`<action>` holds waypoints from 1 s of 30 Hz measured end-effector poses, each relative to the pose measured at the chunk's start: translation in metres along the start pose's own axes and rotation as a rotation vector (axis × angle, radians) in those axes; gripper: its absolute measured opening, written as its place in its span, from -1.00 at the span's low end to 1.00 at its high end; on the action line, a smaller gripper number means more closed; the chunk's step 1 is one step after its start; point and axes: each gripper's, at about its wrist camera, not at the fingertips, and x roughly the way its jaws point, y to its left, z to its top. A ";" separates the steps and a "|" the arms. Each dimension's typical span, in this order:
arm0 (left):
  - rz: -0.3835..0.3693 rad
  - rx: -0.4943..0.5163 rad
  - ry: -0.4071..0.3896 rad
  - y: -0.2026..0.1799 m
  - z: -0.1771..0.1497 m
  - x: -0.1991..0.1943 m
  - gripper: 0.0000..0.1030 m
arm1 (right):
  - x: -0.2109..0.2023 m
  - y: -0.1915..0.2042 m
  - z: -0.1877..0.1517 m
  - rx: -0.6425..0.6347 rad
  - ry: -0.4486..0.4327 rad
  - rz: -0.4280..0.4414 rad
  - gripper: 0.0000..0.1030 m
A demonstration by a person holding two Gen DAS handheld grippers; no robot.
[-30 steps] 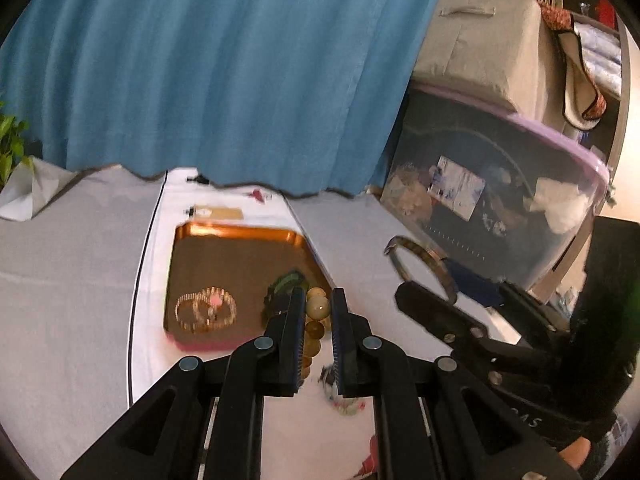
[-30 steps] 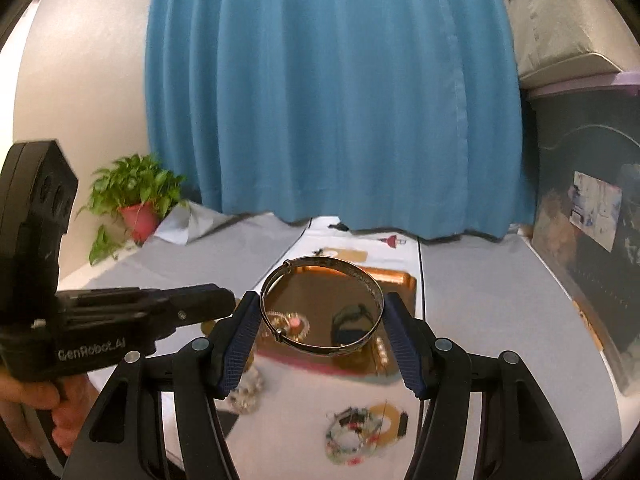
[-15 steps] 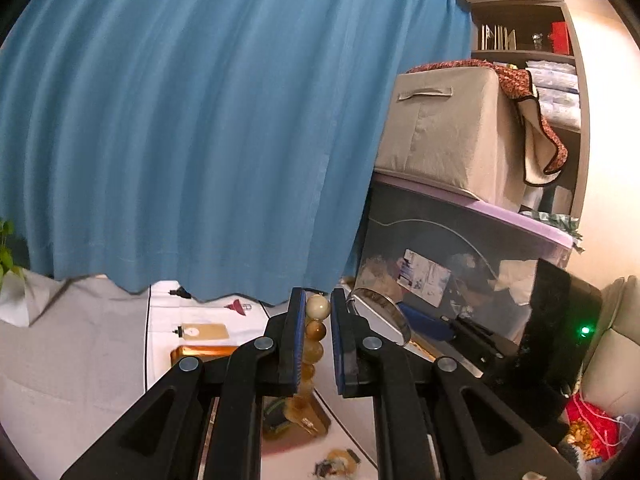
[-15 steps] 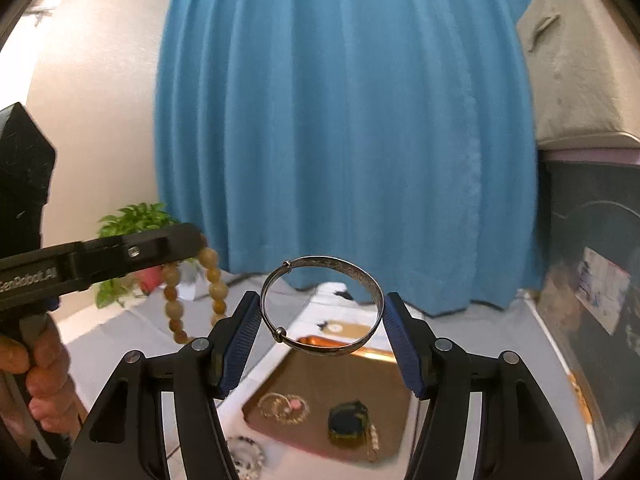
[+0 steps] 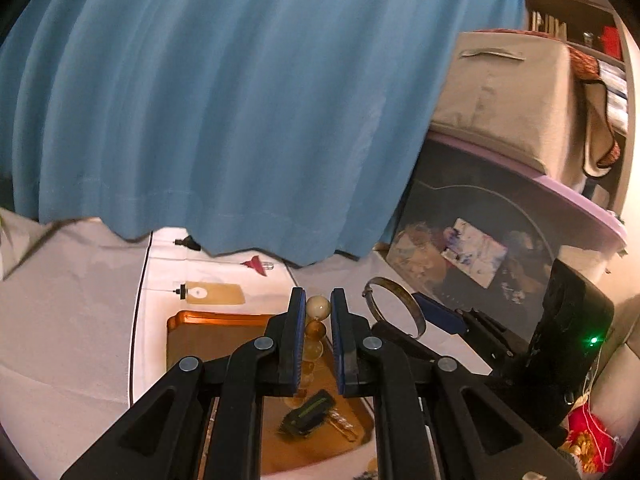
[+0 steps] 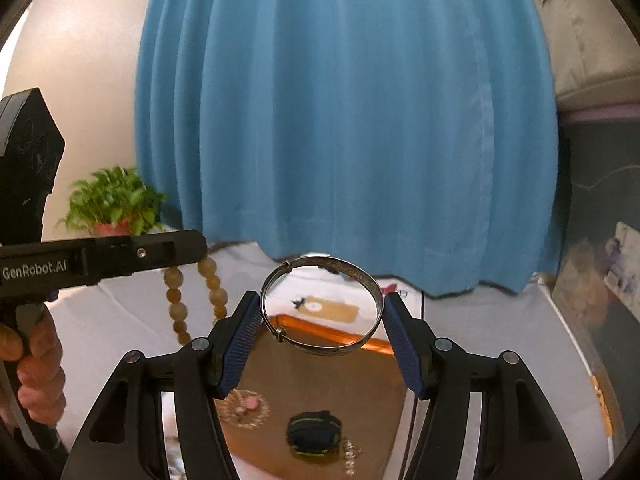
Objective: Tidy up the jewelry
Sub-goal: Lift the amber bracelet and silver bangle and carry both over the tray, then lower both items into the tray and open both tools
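Observation:
My left gripper point(image 5: 318, 312) is shut on an amber bead bracelet point(image 5: 317, 307), which hangs down above the copper tray point(image 5: 208, 334); the beads also show in the right wrist view point(image 6: 212, 284). My right gripper point(image 6: 322, 312) is shut on a silver bangle point(image 6: 374, 296), held above the tray point(image 6: 340, 336); the bangle also shows in the left wrist view point(image 5: 402, 306). On the tray lie a dark watch-like piece point(image 6: 314, 434) and a gold chain bracelet with a pink stone point(image 6: 244, 406).
A blue curtain point(image 5: 240, 100) hangs behind the white-covered table point(image 5: 80, 300). A dark storage bin point(image 5: 500, 248) with a beige box point(image 5: 504, 92) on top stands at the right. A potted plant point(image 6: 112, 204) stands at the left. A tan tag point(image 5: 216, 293) lies beyond the tray.
Both grippers tipped up and then came back down toward the tray, each still holding its piece. The bead bracelet was lifted off the tray and now hangs free.

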 end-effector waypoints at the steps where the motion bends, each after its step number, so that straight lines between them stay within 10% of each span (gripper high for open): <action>1: 0.005 -0.001 0.006 0.006 -0.002 0.007 -0.81 | 0.010 -0.004 -0.005 0.002 0.014 0.008 0.22; 21: 0.128 -0.216 0.311 0.131 -0.079 0.118 -0.81 | 0.126 -0.066 -0.086 0.142 0.345 0.031 0.22; 30: 0.293 -0.075 0.418 0.120 -0.097 0.137 -0.81 | 0.145 -0.074 -0.100 0.207 0.405 0.079 0.22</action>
